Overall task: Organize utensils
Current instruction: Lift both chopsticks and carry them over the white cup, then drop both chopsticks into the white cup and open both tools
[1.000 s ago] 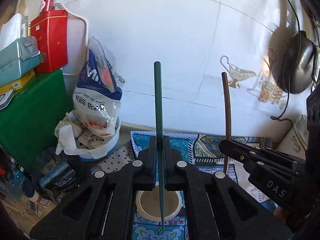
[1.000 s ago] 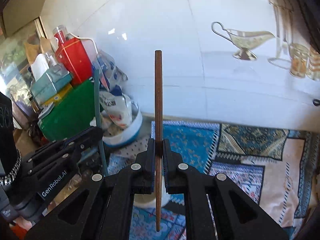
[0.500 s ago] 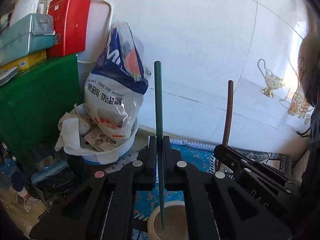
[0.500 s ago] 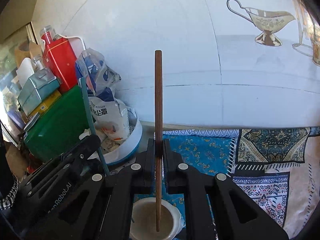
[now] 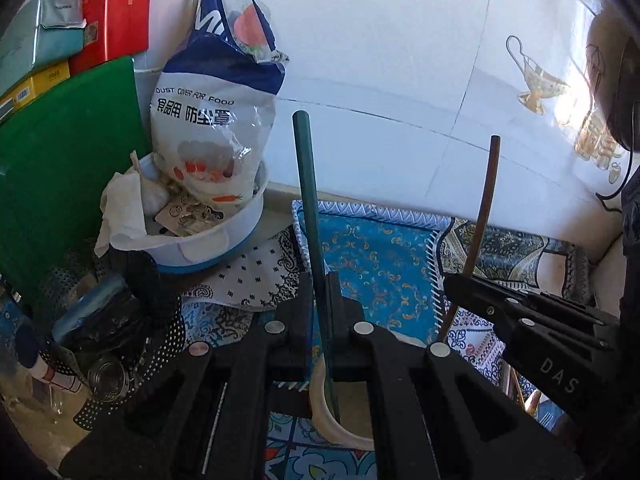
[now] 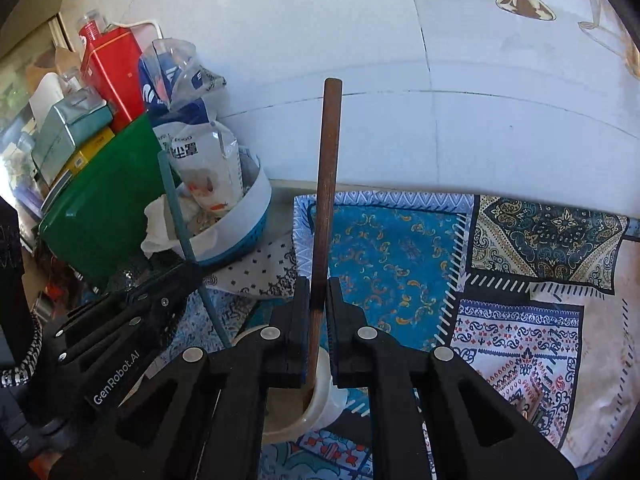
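Note:
My left gripper [image 5: 319, 292] is shut on a dark green chopstick [image 5: 307, 188] that stands nearly upright, its lower end inside a white cup [image 5: 320, 408] below the jaws. My right gripper [image 6: 319, 296] is shut on a brown wooden chopstick [image 6: 328, 184], also nearly upright, with its tip inside the same cup [image 6: 320, 400]. The right gripper and brown chopstick [image 5: 482, 216] show at the right of the left wrist view. The left gripper and green chopstick [image 6: 176, 208] show at the left of the right wrist view.
A patterned blue cloth [image 5: 384, 256] covers the surface under the cup. A white and blue bowl [image 5: 224, 240] with a food-cover bag [image 5: 216, 116] stands at the left by a green board [image 5: 60, 152], a red tin [image 6: 114, 76] and boxes. A white tiled wall [image 6: 360, 40] is behind.
Both grippers have moved down and forward with their chopsticks. The chopstick tips have gone down into the white cup, and the cup has come in under both grippers.

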